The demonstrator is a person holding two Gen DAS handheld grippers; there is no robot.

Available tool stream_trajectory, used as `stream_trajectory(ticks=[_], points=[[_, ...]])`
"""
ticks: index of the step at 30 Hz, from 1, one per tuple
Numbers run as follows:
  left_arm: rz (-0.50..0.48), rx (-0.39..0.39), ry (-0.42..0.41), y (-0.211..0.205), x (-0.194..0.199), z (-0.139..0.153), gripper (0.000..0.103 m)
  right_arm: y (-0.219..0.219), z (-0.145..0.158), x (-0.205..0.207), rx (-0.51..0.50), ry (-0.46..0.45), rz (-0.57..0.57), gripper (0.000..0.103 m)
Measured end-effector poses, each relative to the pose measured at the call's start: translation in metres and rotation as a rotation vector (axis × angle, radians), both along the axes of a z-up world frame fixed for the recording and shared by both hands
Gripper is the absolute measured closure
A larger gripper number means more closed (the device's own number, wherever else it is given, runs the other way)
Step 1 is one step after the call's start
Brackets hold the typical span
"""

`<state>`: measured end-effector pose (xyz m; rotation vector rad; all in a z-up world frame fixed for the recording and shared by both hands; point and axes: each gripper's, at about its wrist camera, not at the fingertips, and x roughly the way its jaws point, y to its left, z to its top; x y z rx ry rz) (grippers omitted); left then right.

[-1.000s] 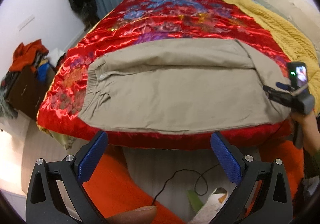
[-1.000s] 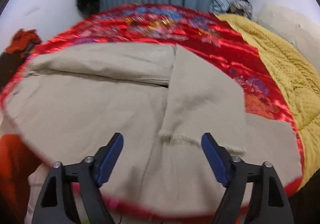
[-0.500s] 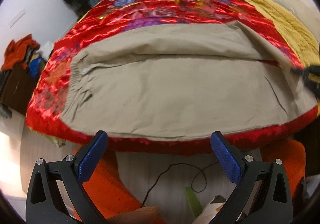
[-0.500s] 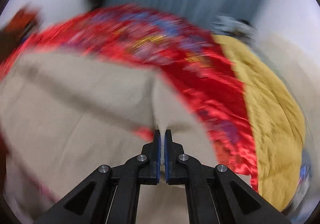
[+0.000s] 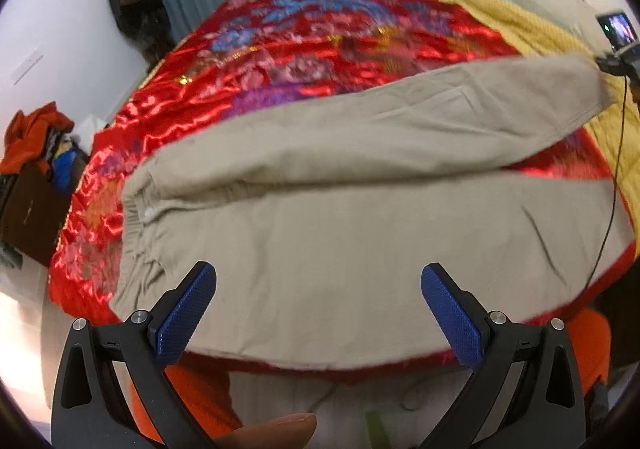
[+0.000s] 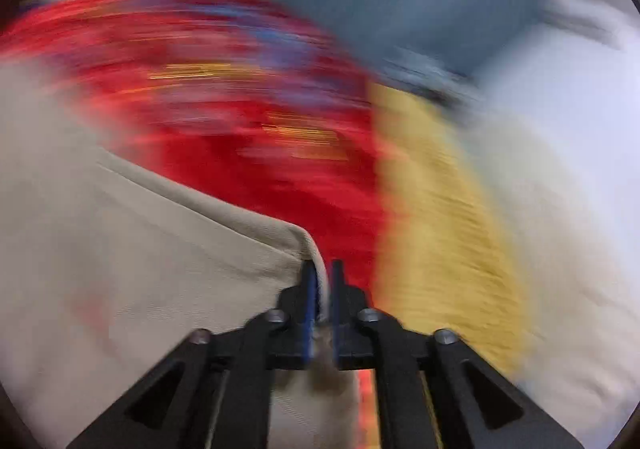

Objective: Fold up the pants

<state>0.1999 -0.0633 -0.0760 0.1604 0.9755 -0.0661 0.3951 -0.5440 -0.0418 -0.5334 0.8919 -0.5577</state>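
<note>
The beige pants (image 5: 360, 249) lie across the red satin bedspread (image 5: 320, 41), filling the middle and lower part of the left wrist view, with the waistband and its button at centre left. One leg is raised toward the upper right of that frame, its hem (image 5: 588, 89) pinched by the right gripper (image 5: 618, 67) at the right edge. In the right wrist view, the right gripper (image 6: 322, 289) has its fingers nearly together with a fold of beige cloth between them; the background is smeared with motion blur. The left gripper (image 5: 318, 313) sits at the bottom of its own frame, fingers spread wide and gripping nothing, over the near edge of the pants.

The step in hand looks like straightening or laying the lifted leg. To do it well, the right gripper should probably keep the hem taut and level while carrying it, so the leg lands flat and its edges line up with the leg beneath. The idle left gripper could pin the waistband side so the whole garment does not slide on the slick satin. A thin black cable (image 5: 612, 177) crosses the right side and may snag.

No brand, label or readable writing shows; the small screen at upper right is too tiny to read.
</note>
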Motion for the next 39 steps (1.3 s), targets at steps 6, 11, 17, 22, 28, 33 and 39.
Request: stream_trajectory(ticks=[6, 11, 17, 22, 28, 33, 39], points=[[0.063, -0.008, -0.001, 0.027, 0.026, -0.04, 0.001, -0.021, -0.006, 0.014, 0.196, -0.037, -0.003, 0.059], [0.095, 0.002, -0.139, 0.045, 0.072, -0.092, 0.001, 0.142, -0.075, 0.049, 0.589, 0.172, 0.493, 0.059], [0.071, 0.033, -0.133, 0.052, 0.088, -0.162, 0.001, 0.332, -0.117, 0.125, 0.762, 0.363, 0.963, 0.059], [0.065, 0.048, -0.207, 0.047, 0.077, -0.165, 0.001, 0.408, -0.15, 0.199, 0.677, 0.542, 1.065, 0.059], [0.056, 0.017, -0.231, 0.05, 0.075, -0.167, 0.001, 0.447, -0.183, 0.238, 0.59, 0.845, 1.095, 0.069], [0.054, 0.009, -0.241, 0.053, 0.075, -0.167, 0.001, 0.465, -0.176, 0.225, 0.343, 0.921, 1.209, 0.1], [0.044, 0.006, -0.222, 0.051, 0.076, -0.166, 0.001, 0.491, -0.146, 0.238, -0.097, 0.345, 1.099, 0.088]])
